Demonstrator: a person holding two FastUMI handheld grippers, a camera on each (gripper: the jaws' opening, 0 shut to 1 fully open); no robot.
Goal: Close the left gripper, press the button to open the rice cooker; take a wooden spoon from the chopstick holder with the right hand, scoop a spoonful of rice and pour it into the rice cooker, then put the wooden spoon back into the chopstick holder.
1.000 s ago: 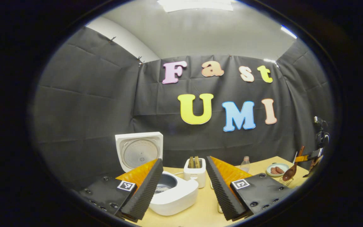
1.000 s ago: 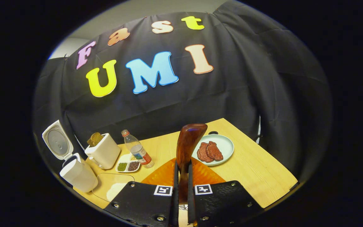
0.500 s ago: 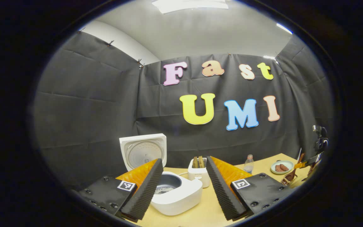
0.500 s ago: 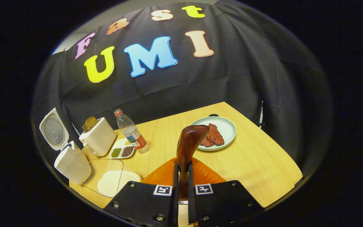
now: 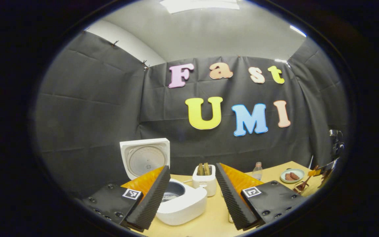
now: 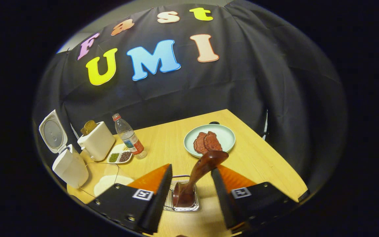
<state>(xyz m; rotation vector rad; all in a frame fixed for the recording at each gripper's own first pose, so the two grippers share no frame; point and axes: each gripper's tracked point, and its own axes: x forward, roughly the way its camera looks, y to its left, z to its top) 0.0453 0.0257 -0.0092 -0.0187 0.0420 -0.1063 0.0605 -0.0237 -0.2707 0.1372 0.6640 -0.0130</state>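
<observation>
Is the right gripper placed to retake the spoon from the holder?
Probably yes. The right gripper is open, its fingers either side of the spoon, which stands in the holder leaning away; nothing lies between them.

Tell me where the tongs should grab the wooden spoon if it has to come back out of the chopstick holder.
Grip the wooden spoon on its handle, just under the wide free end that leans up and right out of the chopstick holder. Its bowl sits down in the wire basket, out of reach. Come from above, fingers either side of the handle, much as the open right tongs already straddle it.
</observation>
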